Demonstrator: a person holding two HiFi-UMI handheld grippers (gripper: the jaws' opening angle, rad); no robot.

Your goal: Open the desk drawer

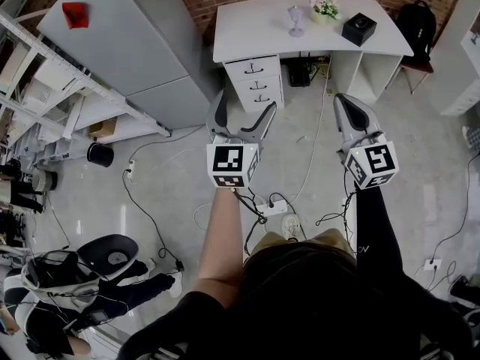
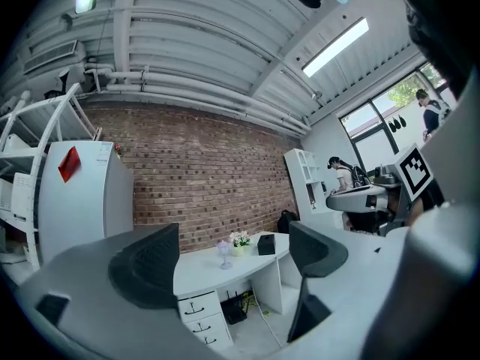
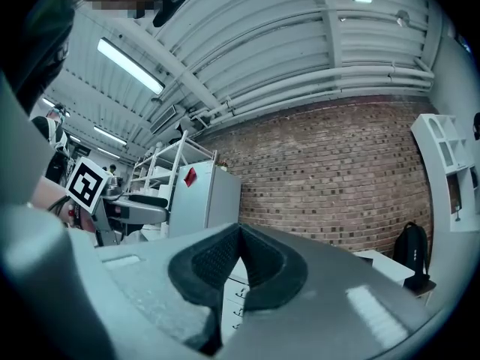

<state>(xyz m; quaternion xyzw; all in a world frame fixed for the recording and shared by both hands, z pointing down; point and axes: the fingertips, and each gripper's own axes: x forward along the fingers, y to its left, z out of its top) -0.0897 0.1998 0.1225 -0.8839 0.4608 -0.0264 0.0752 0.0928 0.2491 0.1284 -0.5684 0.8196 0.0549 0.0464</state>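
A white desk [image 1: 247,32] stands against the brick wall, some way ahead of me. Its drawer unit [image 1: 255,81] has three drawers with dark handles, all closed. My left gripper [image 1: 244,109] is held in the air short of the unit, open with nothing between its fingers. My right gripper [image 1: 343,103] hovers to the right, shut and empty. In the left gripper view the drawers [image 2: 201,317] show far off between the spread jaws of the left gripper [image 2: 232,265]. In the right gripper view the right gripper [image 3: 238,265] has its pads pressed together, and the drawers [image 3: 239,301] peek out just below them.
On the desk stand a glass goblet [image 1: 296,19], a small flower pot [image 1: 325,7] and a black box [image 1: 358,28]. A grey cabinet [image 1: 120,36] and a metal rack [image 1: 45,88] fill the left. Cables and a power strip [image 1: 271,207] lie on the floor. A backpack [image 1: 415,21] sits at the right.
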